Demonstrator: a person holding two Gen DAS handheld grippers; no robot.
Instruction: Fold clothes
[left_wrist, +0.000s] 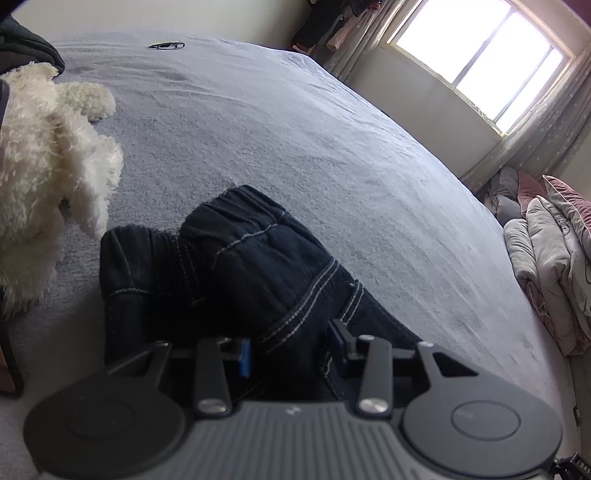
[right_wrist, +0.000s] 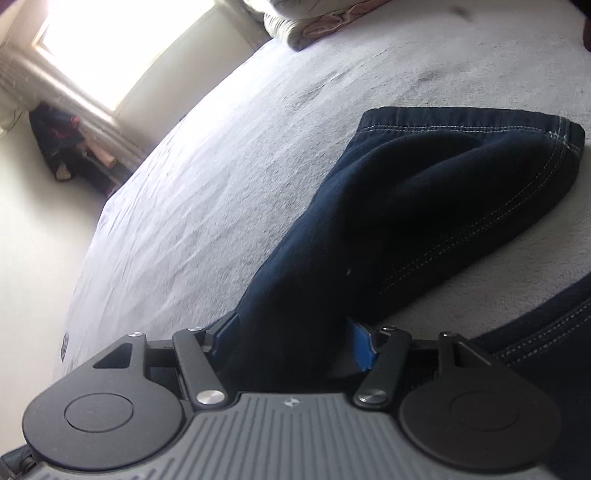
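Dark blue jeans with pale stitching lie on a grey bed. In the left wrist view the bunched elastic waistband end (left_wrist: 236, 251) rises in front of my left gripper (left_wrist: 290, 349), whose blue-padded fingers (left_wrist: 243, 352) are closed on the denim. In the right wrist view a trouser leg with its hem (right_wrist: 443, 177) stretches away from my right gripper (right_wrist: 295, 343), whose blue pads (right_wrist: 364, 347) clamp the cloth between them. More denim (right_wrist: 546, 332) lies at the right edge.
A white plush toy (left_wrist: 48, 158) sits left of the jeans. The grey bedspread (left_wrist: 295, 129) stretches far ahead. A folded quilt and pillows (left_wrist: 550, 251) lie at the right. A bright window (left_wrist: 480, 48) and hanging clothes (right_wrist: 62, 144) stand beyond the bed.
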